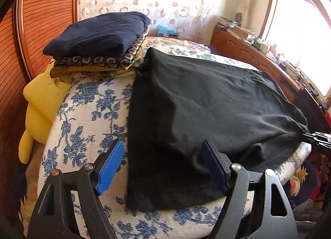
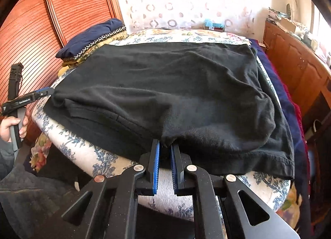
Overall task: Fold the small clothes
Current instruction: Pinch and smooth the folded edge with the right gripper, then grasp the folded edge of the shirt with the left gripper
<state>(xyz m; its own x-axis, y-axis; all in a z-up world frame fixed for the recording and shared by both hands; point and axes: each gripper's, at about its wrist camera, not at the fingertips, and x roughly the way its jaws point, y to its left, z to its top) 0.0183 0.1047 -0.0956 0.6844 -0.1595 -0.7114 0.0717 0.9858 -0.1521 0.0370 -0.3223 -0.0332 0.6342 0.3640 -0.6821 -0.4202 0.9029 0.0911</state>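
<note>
A black garment (image 1: 206, 115) lies spread on a blue-flowered cushion (image 1: 89, 111); it also shows in the right wrist view (image 2: 165, 86). My left gripper (image 1: 163, 150) is open, its blue pads either side of the garment's near left edge, holding nothing. It shows at the left of the right wrist view (image 2: 46, 91). My right gripper (image 2: 165, 146) is shut on a bunched fold of the garment's near edge, and its tip shows at the right edge of the left wrist view (image 1: 316, 137).
A stack of folded clothes (image 1: 99, 40), navy on top, sits at the cushion's far left, with a yellow cushion (image 1: 39, 102) below it. A wooden slatted panel (image 1: 41, 22) stands to the left. A cluttered wooden cabinet (image 1: 248, 53) runs along the right under a window.
</note>
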